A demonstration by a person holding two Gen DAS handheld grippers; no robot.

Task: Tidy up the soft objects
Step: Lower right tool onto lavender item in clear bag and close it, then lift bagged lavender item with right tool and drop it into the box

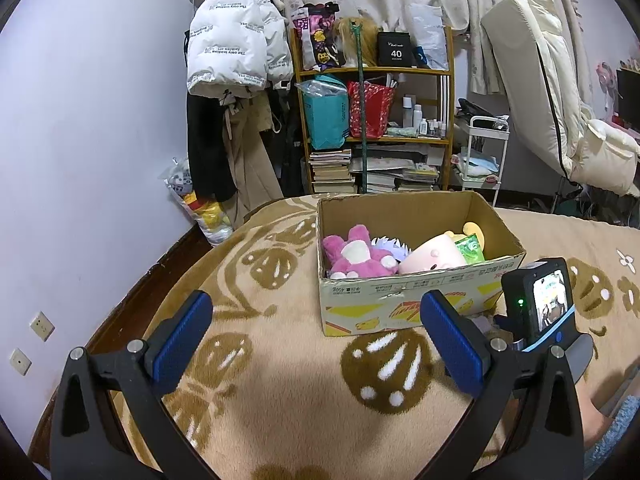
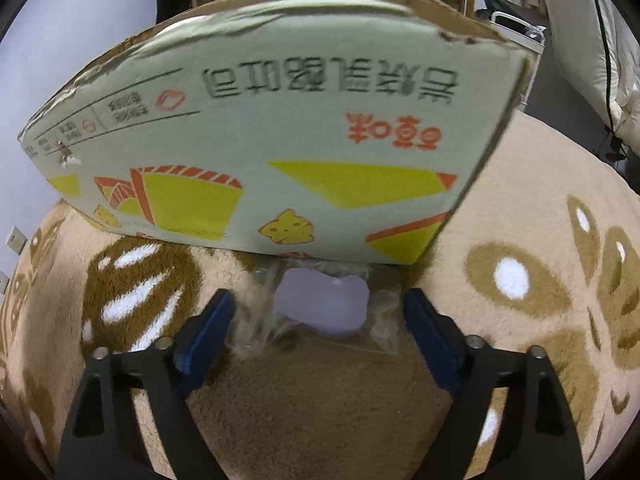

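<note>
An open cardboard box [image 1: 420, 296] stands on the bed's brown patterned blanket [image 1: 280, 360]. It holds a pink plush toy [image 1: 356, 256], a pale pink plush [image 1: 430, 258], a purple-white plush [image 1: 390, 246] and a green packet [image 1: 472, 248]. My left gripper [image 1: 316, 340] is open and empty, in front of the box. My right gripper [image 2: 318, 320] is open, low on the blanket, its fingers on either side of a lilac soft object in a clear plastic bag [image 2: 324, 304] lying against the box's front wall [image 2: 280, 128]. The right gripper's camera body [image 1: 538, 304] shows in the left wrist view.
Behind the bed stand a wooden shelf [image 1: 372, 72] with bags, bottles and books, hanging coats [image 1: 232, 40], a white trolley [image 1: 484, 148] and a white quilt [image 1: 560, 100]. A wall [image 1: 80, 140] lies to the left, with sockets [image 1: 42, 326].
</note>
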